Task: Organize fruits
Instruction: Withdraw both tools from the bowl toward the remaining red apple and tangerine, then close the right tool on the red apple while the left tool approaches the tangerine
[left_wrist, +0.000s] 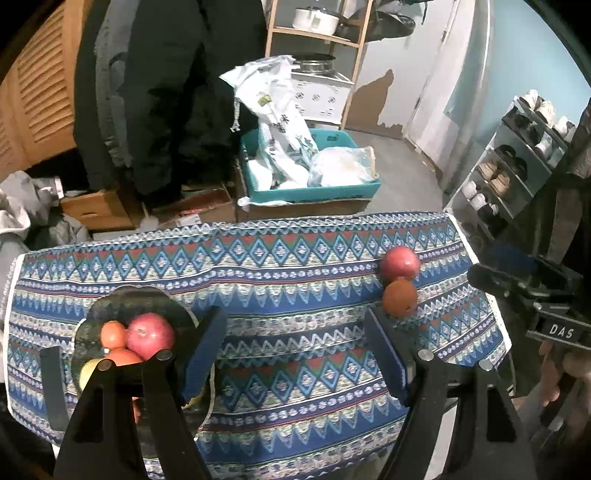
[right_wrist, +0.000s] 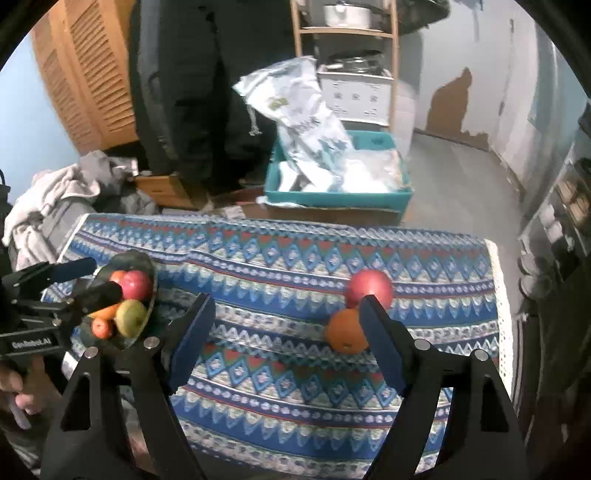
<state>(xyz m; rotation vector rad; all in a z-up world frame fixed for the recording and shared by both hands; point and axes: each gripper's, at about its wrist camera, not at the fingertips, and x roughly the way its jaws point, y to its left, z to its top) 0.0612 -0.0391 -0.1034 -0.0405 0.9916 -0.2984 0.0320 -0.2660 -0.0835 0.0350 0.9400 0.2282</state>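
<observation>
A red apple and an orange lie touching on the patterned tablecloth, right side. A dark bowl on the left holds a red apple, orange fruits and a yellow-green apple. My left gripper is open and empty, hovering over the cloth just right of the bowl. My right gripper is open and empty, its right finger just in front of the loose orange and apple.
Behind the table stand a teal crate with plastic bags, cardboard boxes, hanging dark coats and a wooden shelf. A shoe rack is at the right. Clothes pile at the left.
</observation>
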